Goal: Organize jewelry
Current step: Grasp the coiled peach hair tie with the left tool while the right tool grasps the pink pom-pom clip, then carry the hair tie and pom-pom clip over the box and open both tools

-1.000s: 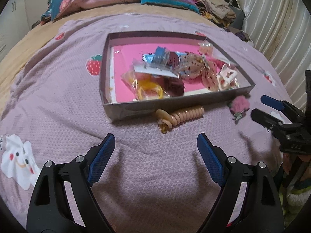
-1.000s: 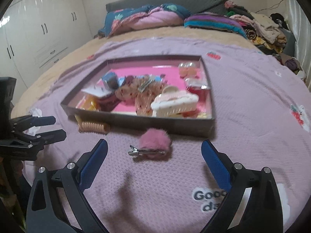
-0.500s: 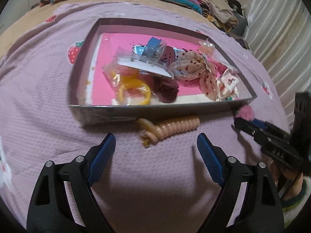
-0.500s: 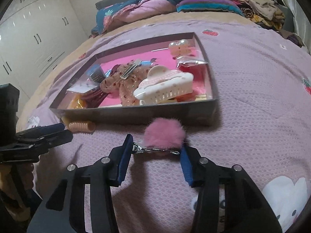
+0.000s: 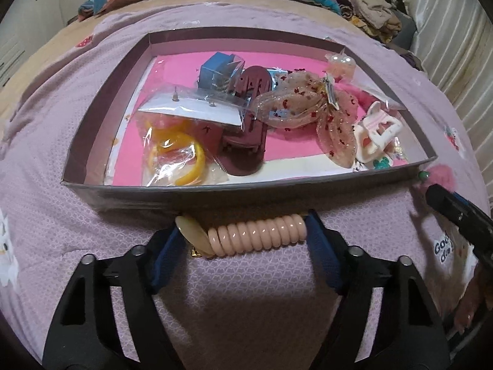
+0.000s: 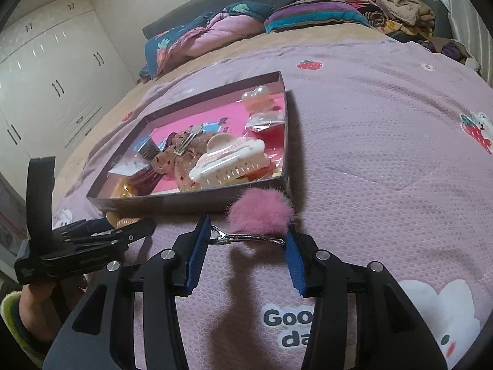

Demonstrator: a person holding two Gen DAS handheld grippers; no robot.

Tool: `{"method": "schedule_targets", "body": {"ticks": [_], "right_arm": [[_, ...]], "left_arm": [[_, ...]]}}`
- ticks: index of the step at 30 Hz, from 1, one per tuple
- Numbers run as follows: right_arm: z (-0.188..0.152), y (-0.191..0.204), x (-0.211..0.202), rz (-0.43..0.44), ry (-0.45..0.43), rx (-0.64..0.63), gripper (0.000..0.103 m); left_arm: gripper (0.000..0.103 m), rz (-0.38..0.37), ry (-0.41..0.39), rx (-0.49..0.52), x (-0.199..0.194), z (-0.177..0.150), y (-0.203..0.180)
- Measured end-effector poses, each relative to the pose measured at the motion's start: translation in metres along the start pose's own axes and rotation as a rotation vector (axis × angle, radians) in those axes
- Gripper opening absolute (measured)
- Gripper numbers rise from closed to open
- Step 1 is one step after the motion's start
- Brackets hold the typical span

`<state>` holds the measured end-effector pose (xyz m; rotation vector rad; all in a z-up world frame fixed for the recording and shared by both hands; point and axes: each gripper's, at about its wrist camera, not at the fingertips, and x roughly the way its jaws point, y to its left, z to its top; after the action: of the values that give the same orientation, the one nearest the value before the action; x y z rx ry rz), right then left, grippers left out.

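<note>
A peach spiral hair tie (image 5: 255, 236) lies on the purple blanket just in front of the shallow pink-lined box (image 5: 92, 154). My left gripper (image 5: 245, 225) is closing on it, and its blue pads touch both ends of the coil. In the right wrist view, my right gripper (image 6: 248, 231) is shut on a pink pompom hair clip (image 6: 258, 215), its metal bar spanning the pads, close to the box's near corner (image 6: 286, 123). Inside the box lie bagged yellow bangles (image 5: 181, 157), a maroon claw clip (image 5: 249, 129), a sheer bow (image 5: 308, 104) and a white claw clip (image 6: 231, 160).
The box sits mid-bed on a blanket printed with strawberries and bears. Pillows and folded clothes (image 6: 277, 15) are heaped at the head of the bed. White wardrobes (image 6: 46, 92) stand to the left and a curtain (image 5: 456, 46) hangs to the right. A hand (image 6: 40, 296) holds the left gripper.
My left gripper moved forward over the spiral hair tie and its jaws narrowed onto it. My right gripper closed on the pompom clip and stays shut, now rolled and nearer the box.
</note>
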<state>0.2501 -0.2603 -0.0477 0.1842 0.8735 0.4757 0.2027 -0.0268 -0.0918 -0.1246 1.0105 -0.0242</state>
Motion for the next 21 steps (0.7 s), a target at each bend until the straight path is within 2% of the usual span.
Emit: {"method": "schedule_targets", "body": {"ticks": [5, 10, 21], "right_arm": [[0.003, 0.003, -0.008, 0.009, -0.028, -0.006, 0.044], [0.005, 0.01, -0.015, 0.006, -0.044, -0.024, 0.044], [0.018, 0.035, -0.037, 0.033, -0.096, -0.083, 0.044]], "left_arm": [[0.064, -0.081, -0.018, 0.005, -0.012, -0.004, 0.004], [0.063, -0.122, -0.034, 0.024, -0.032, -0.009, 0.005], [0.064, -0.119, -0.135, -0.007, -0.074, 0.012, 0.026]]}}
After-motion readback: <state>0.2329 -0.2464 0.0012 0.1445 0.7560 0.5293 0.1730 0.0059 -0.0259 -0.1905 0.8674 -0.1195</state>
